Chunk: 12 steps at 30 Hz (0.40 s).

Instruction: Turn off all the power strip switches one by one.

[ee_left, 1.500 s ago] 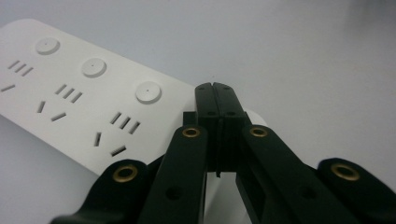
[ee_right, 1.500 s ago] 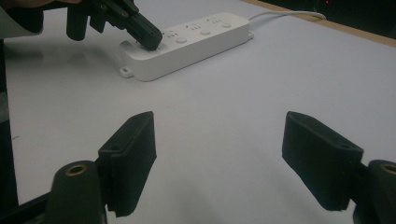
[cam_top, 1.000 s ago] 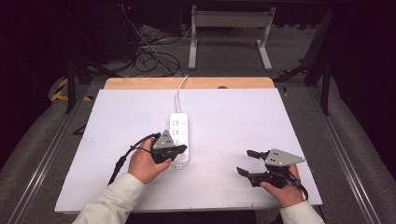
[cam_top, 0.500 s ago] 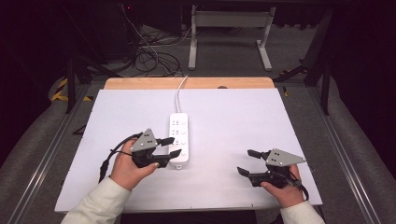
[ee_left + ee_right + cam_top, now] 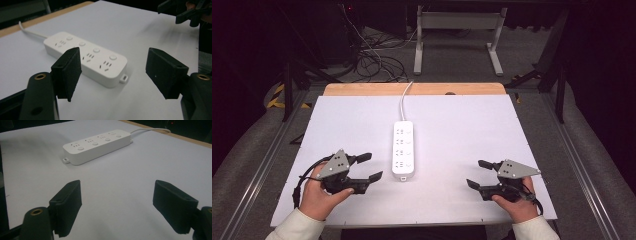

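At centre of the high view, a white four-outlet power strip [image 5: 402,149] lies flat on the white table top [image 5: 452,120], long axis running up the frame, its white cord [image 5: 403,101] leaving the far end toward the wooden table edge [image 5: 362,89]. The left gripper [image 5: 369,167] sits at lower left, just beside the strip's near end but apart from it, jaws spread wide and empty; the right gripper [image 5: 479,174] rests at lower right, well apart from the strip, jaws likewise spread and empty. Left gripper view: the power strip [image 5: 86,56] crosses the middle of the frame between the two black jaws and beyond them, showing four round buttons and a small mounting tab [image 5: 123,78] at its near end; the right gripper [image 5: 186,11] appears at upper right. Right gripper view: the power strip [image 5: 97,143] lies in the upper half of the frame, far ahead of the wide-set jaws, with the cord [image 5: 150,130] trailing to upper right. Judged from its moulded plastic shell, the strip should be rigid, fairly light and smooth enough to slip under a shallow pinch. The surest hold appears to be across the narrow width, jaws on the two long side walls, clear of buttons and sockets; the stiff cord may drag or pivot the body when moved.
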Motion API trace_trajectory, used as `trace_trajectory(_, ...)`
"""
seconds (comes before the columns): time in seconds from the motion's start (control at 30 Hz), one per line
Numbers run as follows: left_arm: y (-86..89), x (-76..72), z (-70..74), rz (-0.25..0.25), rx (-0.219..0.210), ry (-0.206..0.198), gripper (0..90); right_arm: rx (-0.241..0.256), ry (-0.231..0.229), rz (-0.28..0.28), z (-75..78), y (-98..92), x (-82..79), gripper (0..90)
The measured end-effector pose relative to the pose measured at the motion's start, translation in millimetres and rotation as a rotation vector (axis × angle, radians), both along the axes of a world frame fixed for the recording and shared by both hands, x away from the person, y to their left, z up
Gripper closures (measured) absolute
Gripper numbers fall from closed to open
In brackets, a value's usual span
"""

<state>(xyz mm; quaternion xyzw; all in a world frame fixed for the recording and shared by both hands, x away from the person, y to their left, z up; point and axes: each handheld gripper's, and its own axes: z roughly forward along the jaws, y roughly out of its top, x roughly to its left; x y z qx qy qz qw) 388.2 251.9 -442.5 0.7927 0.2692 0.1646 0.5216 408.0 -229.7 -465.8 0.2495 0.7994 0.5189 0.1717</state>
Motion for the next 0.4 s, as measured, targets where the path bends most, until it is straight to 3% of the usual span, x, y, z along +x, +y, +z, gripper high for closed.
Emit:
trace_trajectory(0.2,23.3,-8.8,-15.8,0.038,-0.009,-0.009,30.1,0.004,0.002,-0.001,0.1,-1.1,-0.4,24.0)
trace_trajectory(0.4,33.2,-18.8,-20.7,0.05,-0.049,-0.008,29.1,0.004,0.005,-0.001,-0.2,-1.2,-0.2,24.0)
